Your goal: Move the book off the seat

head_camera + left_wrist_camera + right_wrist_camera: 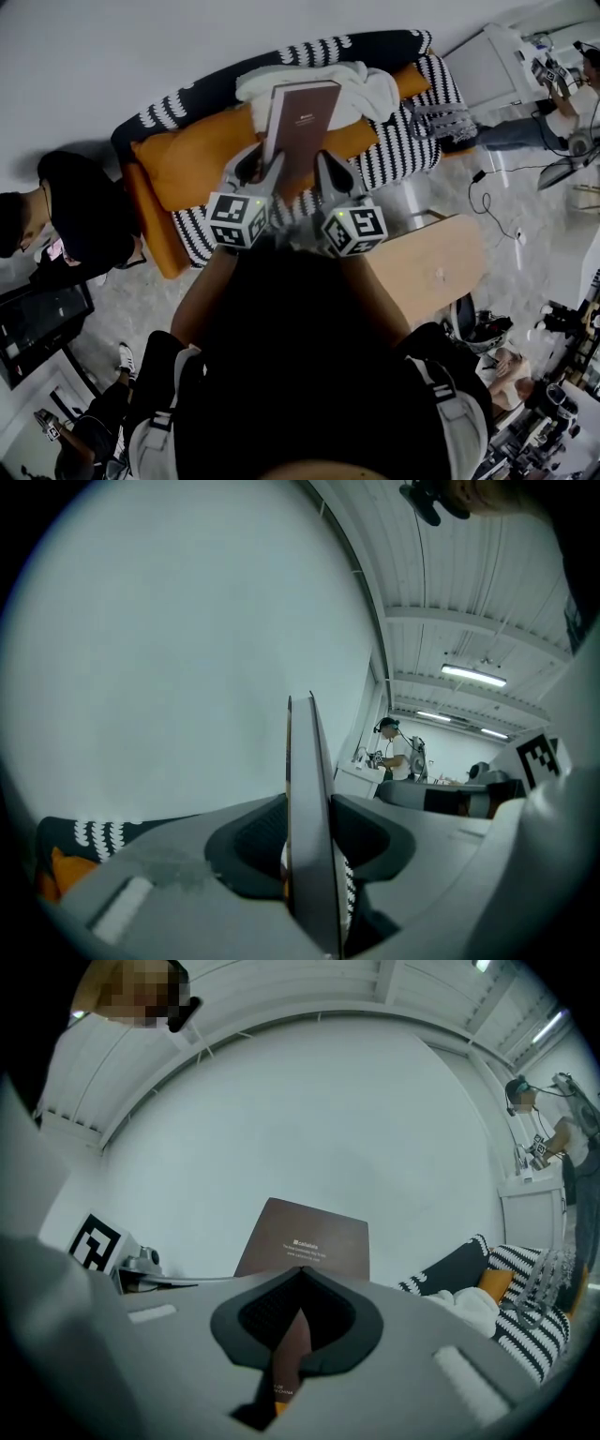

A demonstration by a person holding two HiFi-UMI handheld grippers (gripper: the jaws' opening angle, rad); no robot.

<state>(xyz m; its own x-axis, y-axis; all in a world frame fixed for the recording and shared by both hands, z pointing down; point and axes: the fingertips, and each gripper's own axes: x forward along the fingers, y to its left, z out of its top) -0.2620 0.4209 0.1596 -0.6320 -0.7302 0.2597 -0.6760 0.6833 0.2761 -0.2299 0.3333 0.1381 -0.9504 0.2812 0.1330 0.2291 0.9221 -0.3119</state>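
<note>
1. Currently, the person is holding the brown book [298, 127] upright over the striped sofa [408, 150]. It is showing above the orange cushion [187, 159] and in front of the white blanket [370, 89].
2. The left gripper [258, 171] is clamping the book's lower left edge. In the left gripper view its fingers [253, 846] are pressing on both faces of the book, which is seen edge-on.
3. The right gripper [330, 173] is gripping the lower right corner, with its fingers [347, 1321] pinching the cover. The printed face is standing up beyond them.
4. Both grippers are sitting side by side under the book, and a wooden surface [431, 267] is lying off to the right.
</note>
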